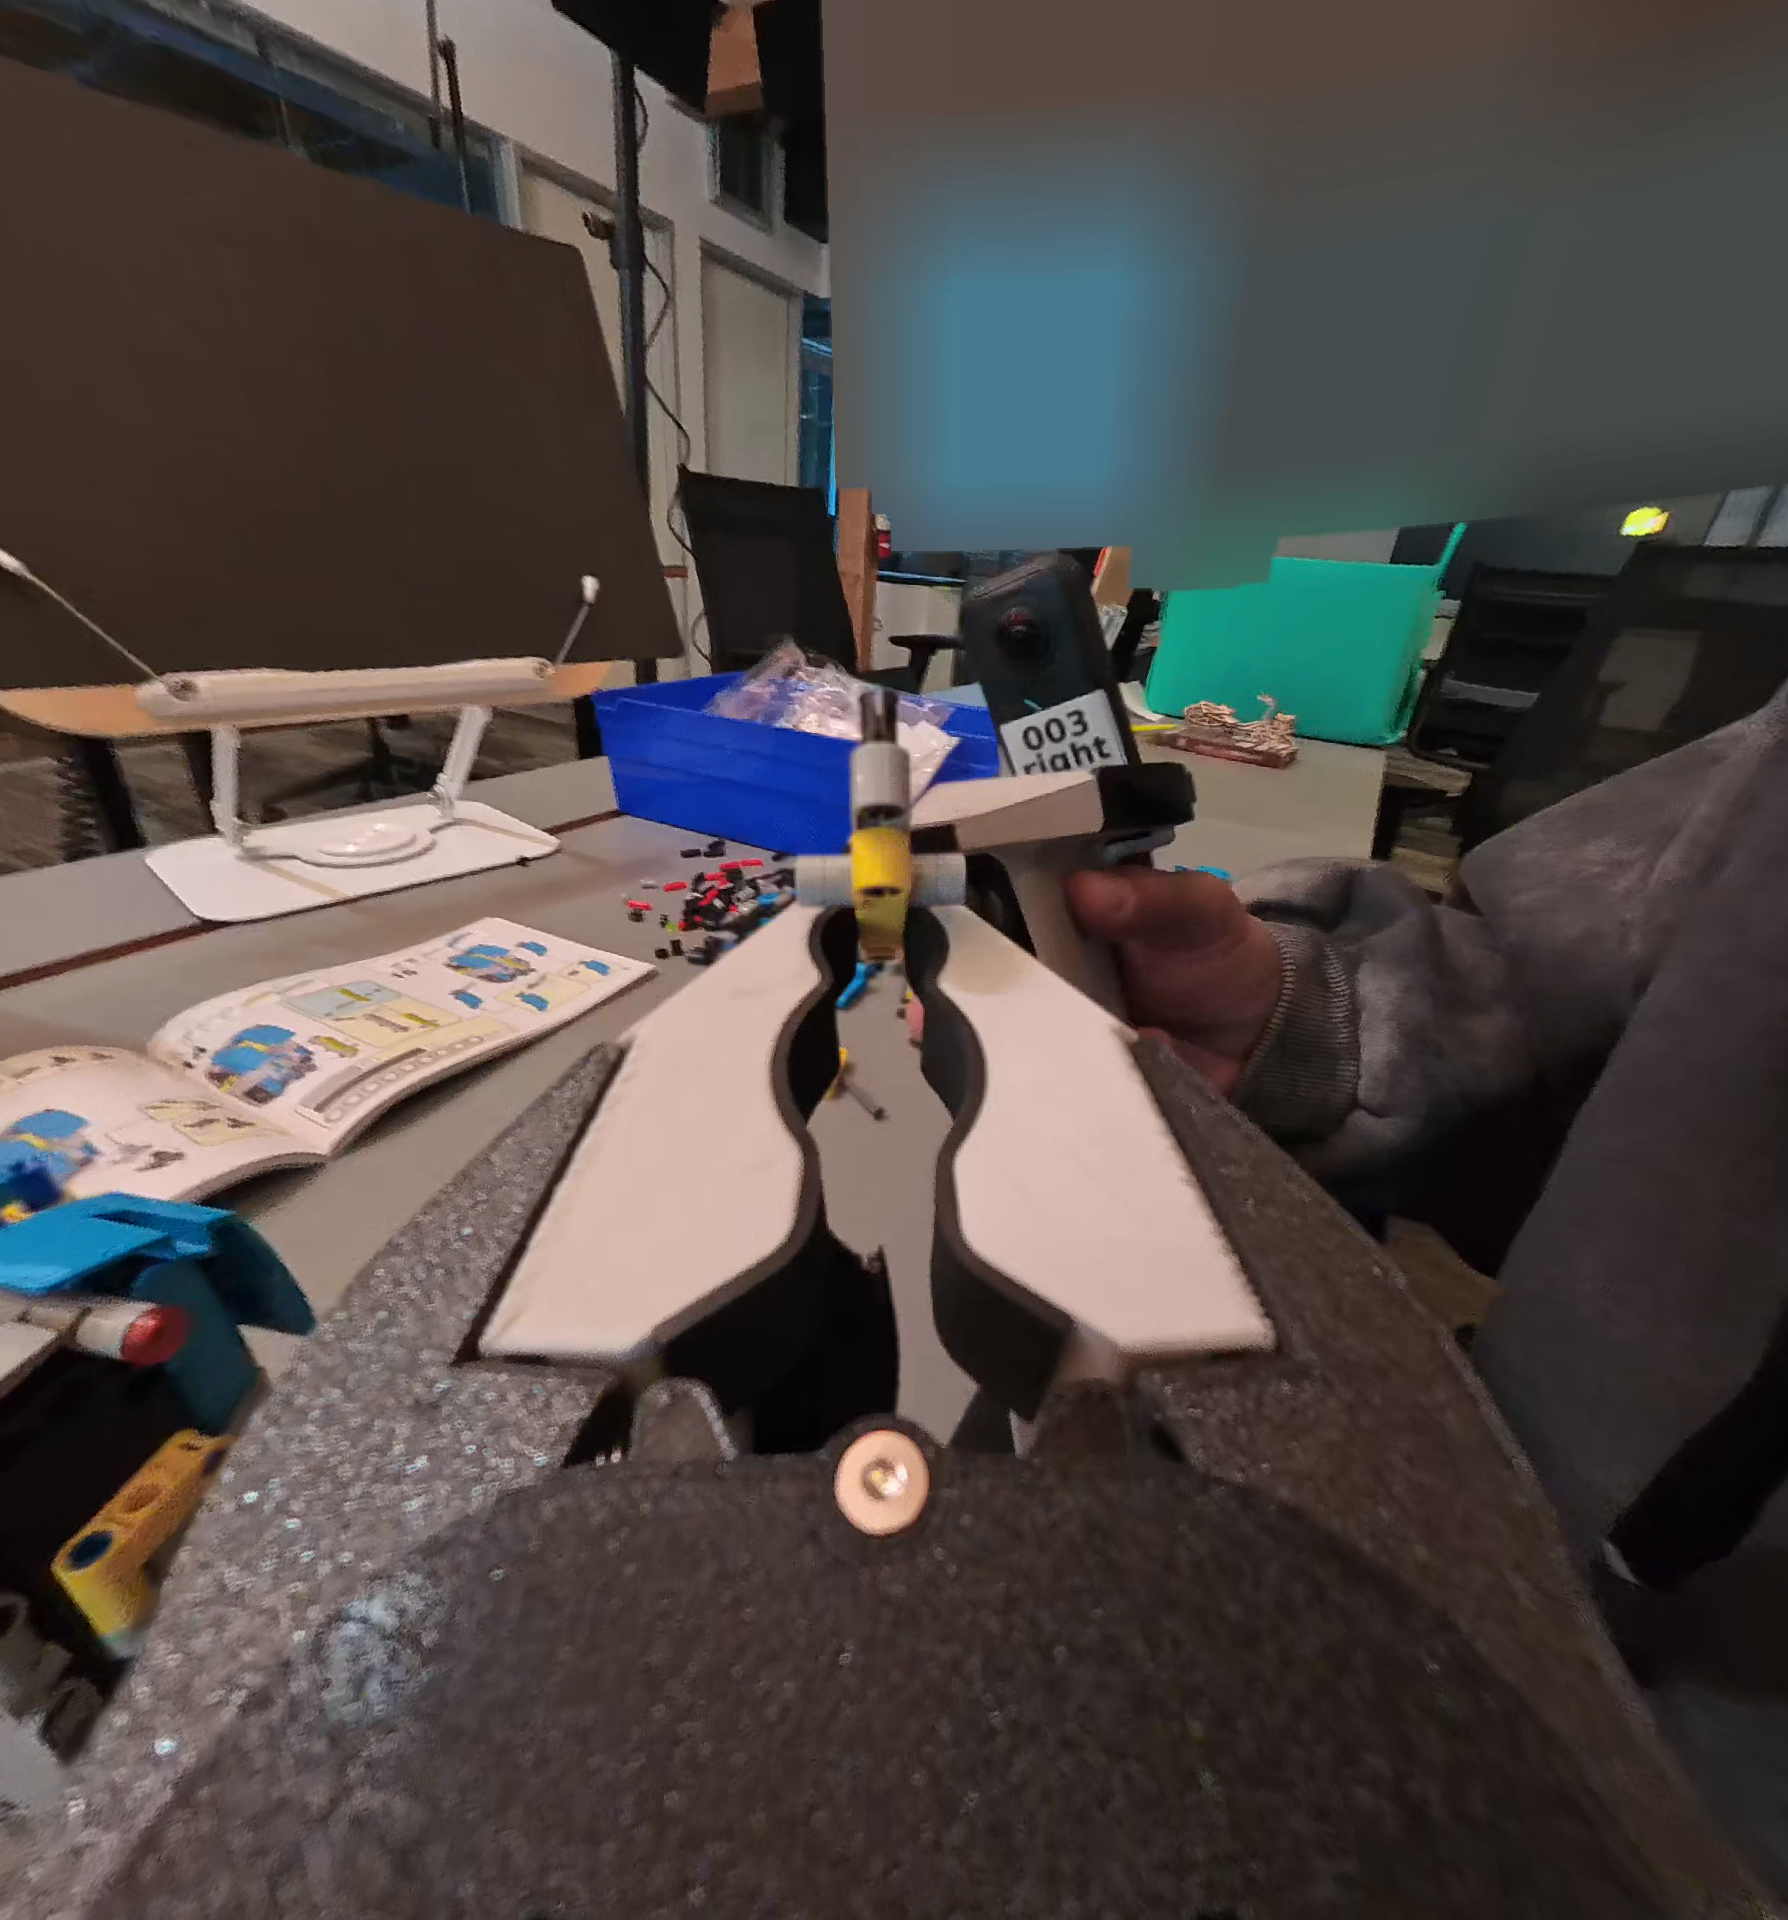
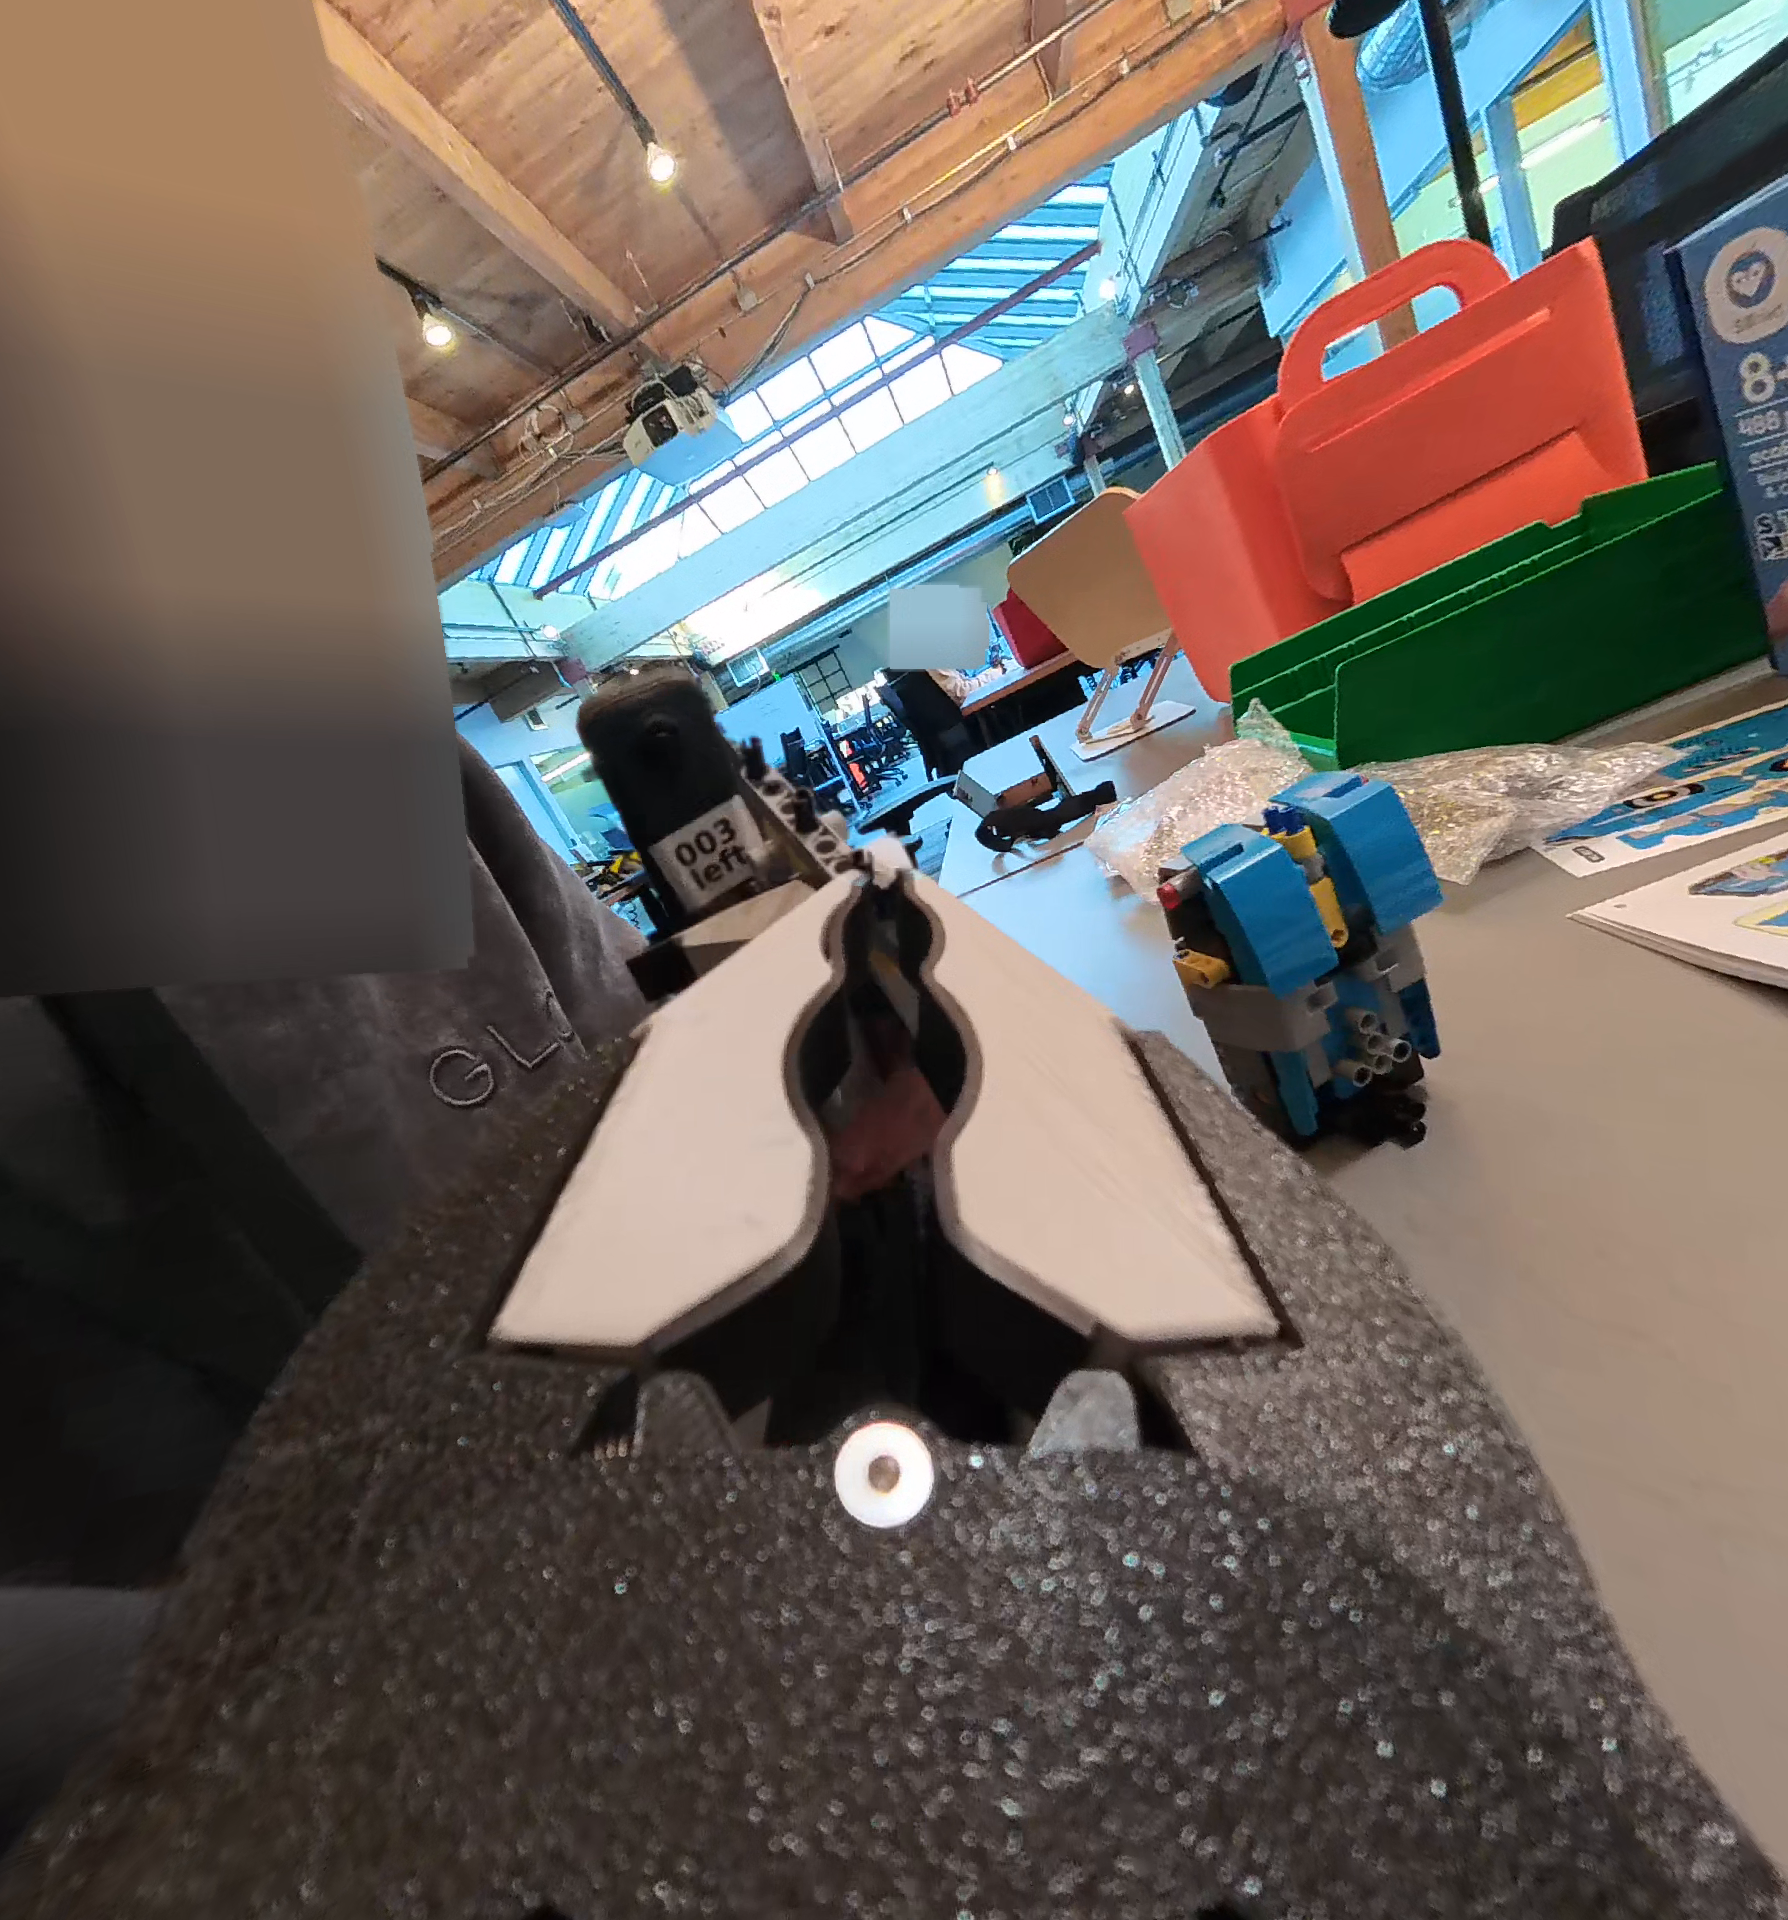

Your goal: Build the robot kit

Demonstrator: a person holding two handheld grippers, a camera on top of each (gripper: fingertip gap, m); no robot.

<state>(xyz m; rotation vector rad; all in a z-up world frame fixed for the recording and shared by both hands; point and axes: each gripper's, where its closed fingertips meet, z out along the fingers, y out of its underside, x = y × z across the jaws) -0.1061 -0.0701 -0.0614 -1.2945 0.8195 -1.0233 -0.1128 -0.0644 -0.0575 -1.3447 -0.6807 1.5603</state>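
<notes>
My left gripper (image 1: 877, 920) is shut on a small brick assembly (image 1: 877, 862): a yellow connector with grey sleeves on both sides and a grey and black pin on top. It holds it above the grey table (image 1: 433, 1174). My right gripper (image 2: 874, 883) comes in from the right, held by a hand (image 1: 1181, 966), and is shut on the same assembly, whose grey holed beam (image 2: 802, 826) sticks out past its tips. The right gripper also shows in the left wrist view (image 1: 947, 821). A blue brick model (image 2: 1305, 935) stands on the table to the right and also shows, blurred, in the left wrist view (image 1: 121, 1278).
An open instruction booklet (image 1: 350, 1029), loose small pieces (image 1: 713, 894), a blue bin with bags (image 1: 724, 758) and a white stand (image 1: 350, 842) lie ahead on the left. An orange case (image 2: 1389, 468), a green bin (image 2: 1492, 623), a printed box (image 2: 1773, 416) and plastic bags (image 2: 1212, 800) stand at the right. Both grippers' tips are close together, under 4 cm apart.
</notes>
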